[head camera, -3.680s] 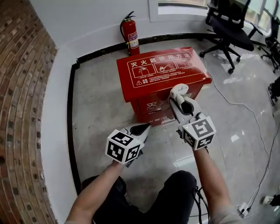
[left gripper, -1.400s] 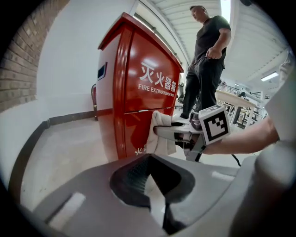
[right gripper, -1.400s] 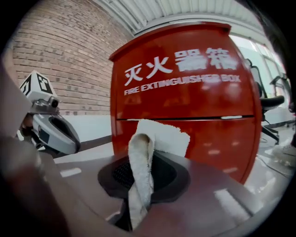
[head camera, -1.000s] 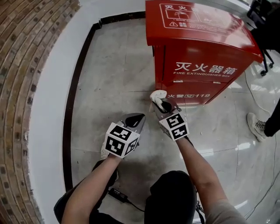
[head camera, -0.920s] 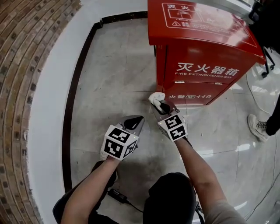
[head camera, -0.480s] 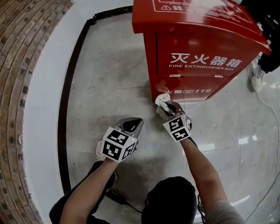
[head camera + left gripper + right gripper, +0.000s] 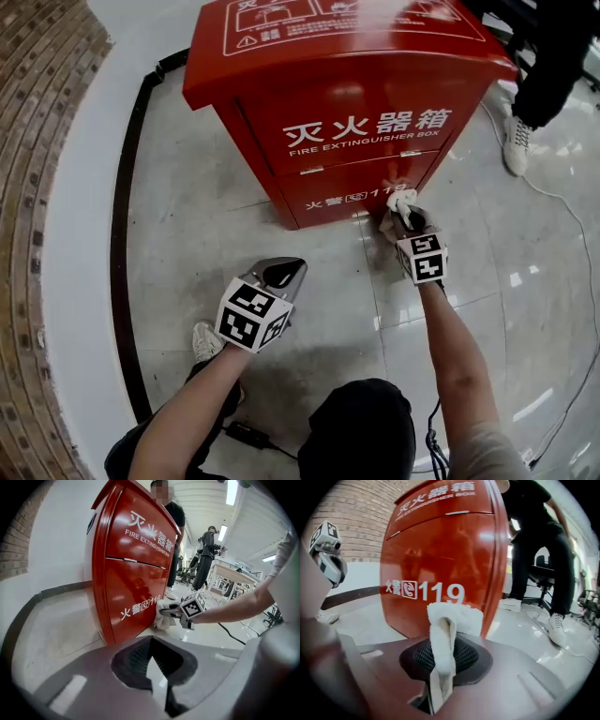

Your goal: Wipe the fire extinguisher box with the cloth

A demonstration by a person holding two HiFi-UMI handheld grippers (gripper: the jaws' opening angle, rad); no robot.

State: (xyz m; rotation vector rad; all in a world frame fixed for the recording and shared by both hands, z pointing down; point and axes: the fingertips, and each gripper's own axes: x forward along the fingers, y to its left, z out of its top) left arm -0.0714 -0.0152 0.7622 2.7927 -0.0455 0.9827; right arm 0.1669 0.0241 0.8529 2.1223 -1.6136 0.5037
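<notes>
Light: bright, even, indoor; ceiling strip lamps show in the left gripper view. Glare: pale patches on the glossy floor; soft sheen on the red box. Shadows: faint, diffuse. Distortion: strong fisheye; brick wall bows in the head view; black vignette rings both gripper views. Focus: nearest foreground soft there; distance fairly sharp.

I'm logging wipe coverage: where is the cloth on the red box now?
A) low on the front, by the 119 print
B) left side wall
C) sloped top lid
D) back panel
A: the cloth, clamped in the right gripper, sits against the fire extinguisher box beside its 119 print.
</notes>
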